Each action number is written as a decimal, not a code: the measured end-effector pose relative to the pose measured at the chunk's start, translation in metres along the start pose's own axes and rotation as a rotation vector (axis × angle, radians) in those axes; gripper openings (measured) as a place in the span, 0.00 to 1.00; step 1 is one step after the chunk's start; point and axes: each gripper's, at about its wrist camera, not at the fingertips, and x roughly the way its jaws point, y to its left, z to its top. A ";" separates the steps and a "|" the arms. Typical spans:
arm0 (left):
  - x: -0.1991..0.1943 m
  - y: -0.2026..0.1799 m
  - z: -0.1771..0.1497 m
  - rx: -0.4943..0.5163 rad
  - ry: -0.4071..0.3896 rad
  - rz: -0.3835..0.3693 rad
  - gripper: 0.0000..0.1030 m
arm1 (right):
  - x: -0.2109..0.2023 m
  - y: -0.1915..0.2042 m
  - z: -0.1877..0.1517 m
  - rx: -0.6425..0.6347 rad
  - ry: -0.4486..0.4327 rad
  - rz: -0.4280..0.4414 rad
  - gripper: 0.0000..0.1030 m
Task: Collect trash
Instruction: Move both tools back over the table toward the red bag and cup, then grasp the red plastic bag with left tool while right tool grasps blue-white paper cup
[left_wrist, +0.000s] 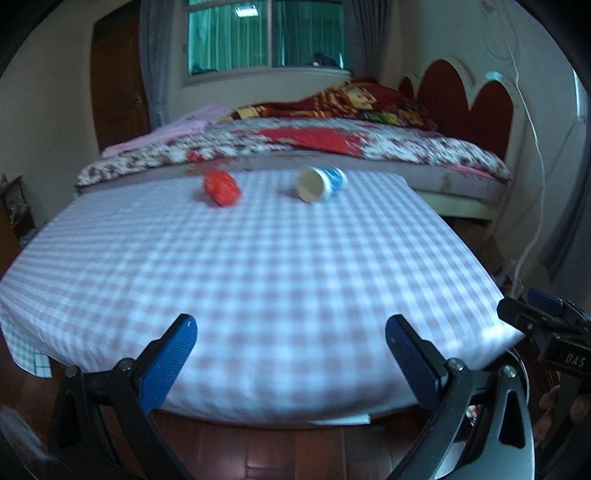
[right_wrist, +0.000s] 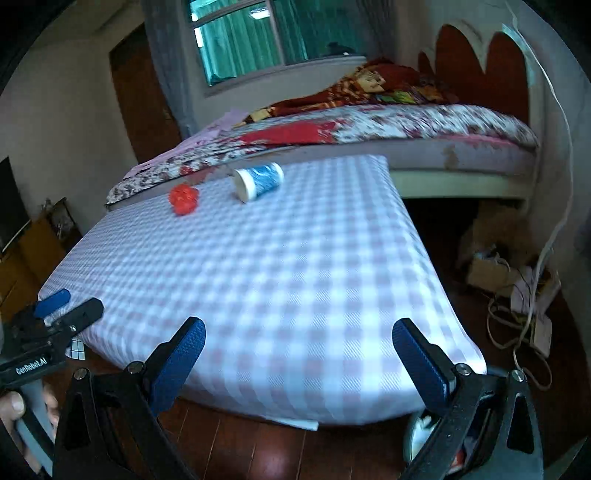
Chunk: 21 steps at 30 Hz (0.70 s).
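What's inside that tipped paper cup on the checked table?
The paper cup lies on its side, mouth toward the cameras. Only a plain pale interior shows; its far bottom is too blurred to tell.

Checked table (left_wrist: 258, 295), red crumpled wad (left_wrist: 221, 187), tipped paper cup (left_wrist: 320, 183) (far edge)

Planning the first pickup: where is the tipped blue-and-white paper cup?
The blue-and-white paper cup lies at the checked table's far edge, right of the crumpled red wrapper.

blurred: checked tablecloth (left_wrist: 258, 277), paper cup (left_wrist: 320, 183) | cut off: bin (right_wrist: 417, 439) under table
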 end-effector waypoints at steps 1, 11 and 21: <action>0.001 0.005 0.005 0.000 -0.003 0.012 0.99 | 0.003 0.006 0.006 -0.016 -0.004 0.006 0.99; 0.056 0.058 0.054 -0.066 0.006 0.070 0.99 | 0.086 0.059 0.078 -0.131 0.030 0.041 0.99; 0.143 0.084 0.087 -0.055 0.055 0.077 0.99 | 0.202 0.083 0.131 -0.136 0.108 -0.016 0.99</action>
